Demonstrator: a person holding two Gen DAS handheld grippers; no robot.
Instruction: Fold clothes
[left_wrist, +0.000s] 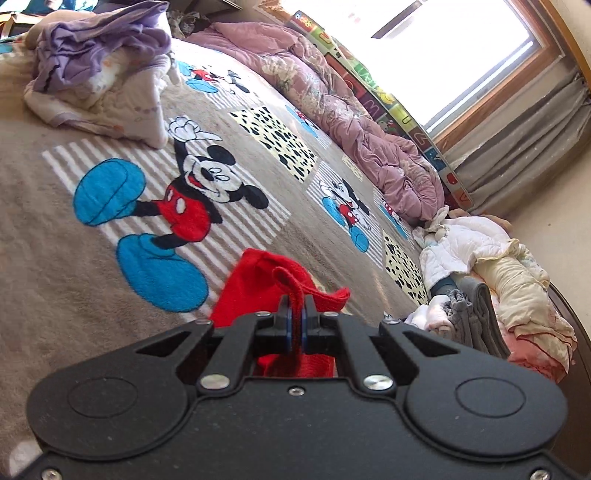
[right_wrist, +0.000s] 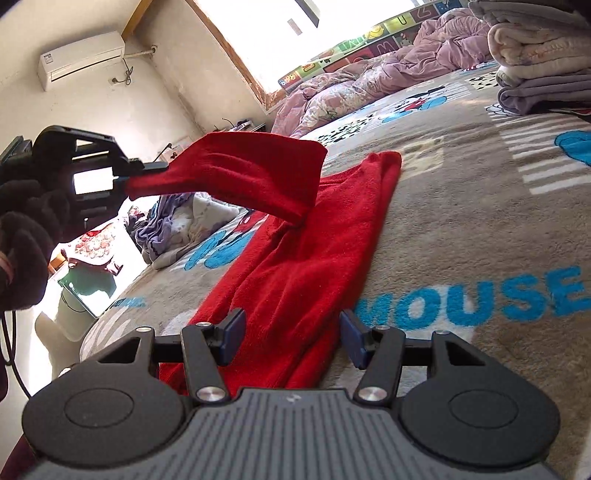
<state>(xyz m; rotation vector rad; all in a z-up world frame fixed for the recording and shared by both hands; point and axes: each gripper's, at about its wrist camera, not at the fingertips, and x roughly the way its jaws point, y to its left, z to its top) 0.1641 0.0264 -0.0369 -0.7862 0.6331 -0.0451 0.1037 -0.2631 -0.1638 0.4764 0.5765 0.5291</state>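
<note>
A red garment (right_wrist: 314, 240) lies lengthwise on the Mickey Mouse blanket (right_wrist: 480, 221) that covers the bed. In the right wrist view my left gripper (right_wrist: 147, 171), held by a gloved hand (right_wrist: 26, 236), is shut on one end of the garment and holds that part (right_wrist: 240, 170) up above the rest. In the left wrist view the same gripper (left_wrist: 295, 314) pinches a red fold (left_wrist: 258, 284) between its blue pads. My right gripper (right_wrist: 293, 338) stands open low over the garment's near end; the cloth lies between its fingers and the pads do not press on it.
A heap of purple and white clothes (left_wrist: 99, 62) sits at the far left of the bed. A pink quilt (left_wrist: 351, 122) runs along the window side. Folded blankets (right_wrist: 543, 55) are stacked at the far right. More clothes (left_wrist: 480, 258) pile at the bed's edge.
</note>
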